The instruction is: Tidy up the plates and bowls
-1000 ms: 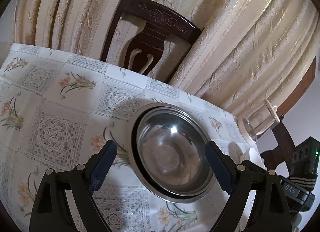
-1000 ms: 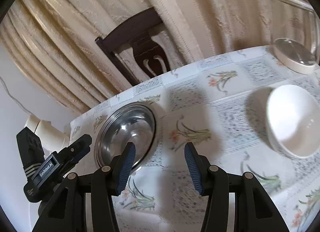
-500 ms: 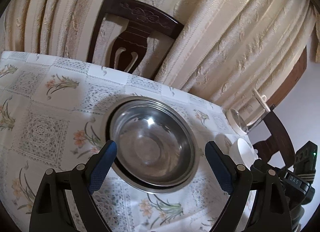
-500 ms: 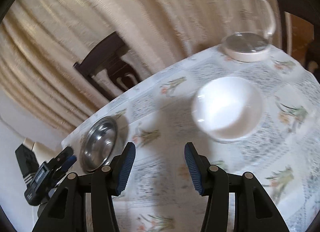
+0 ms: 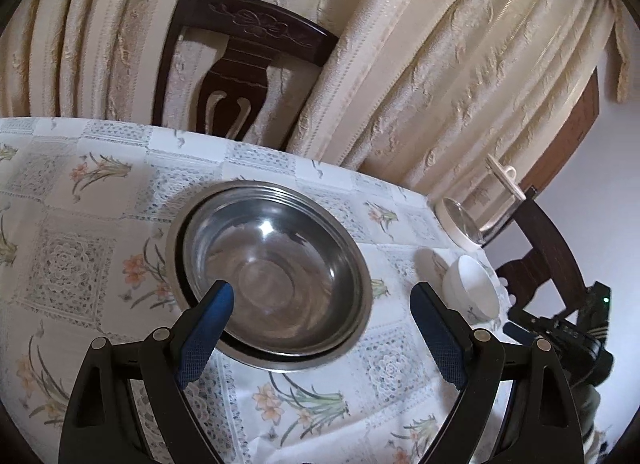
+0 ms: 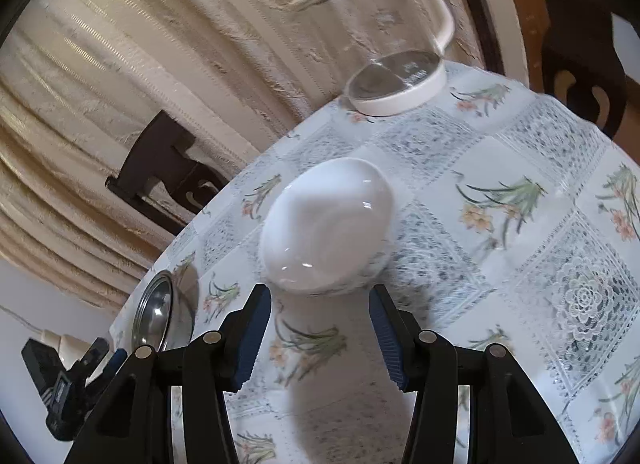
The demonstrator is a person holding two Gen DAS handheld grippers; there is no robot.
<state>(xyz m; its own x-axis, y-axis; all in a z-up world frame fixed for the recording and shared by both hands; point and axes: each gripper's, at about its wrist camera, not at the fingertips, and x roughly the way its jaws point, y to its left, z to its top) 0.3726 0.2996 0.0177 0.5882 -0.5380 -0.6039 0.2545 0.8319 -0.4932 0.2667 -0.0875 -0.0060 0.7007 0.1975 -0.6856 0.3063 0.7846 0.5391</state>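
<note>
A steel bowl sits inside a steel plate on the flowered tablecloth. My left gripper is open just in front of it, its left fingertip over the bowl's near rim. A white bowl rests on the cloth, and my right gripper hangs open just short of it, nothing between the fingers. In the left wrist view the white bowl lies at the right, with the right gripper's body behind it. At the lower left of the right wrist view the steel bowl shows edge-on.
A glass kettle with a white lid and base stands at the table's far edge. Dark wooden chairs stand against cream curtains. Another chair is at the right. The table edge curves close behind the white bowl.
My right gripper swung from the steel bowl toward the white bowl and closed in on it. The left gripper shifted left and nearer, so its left fingertip now overlaps the steel bowl's rim.
</note>
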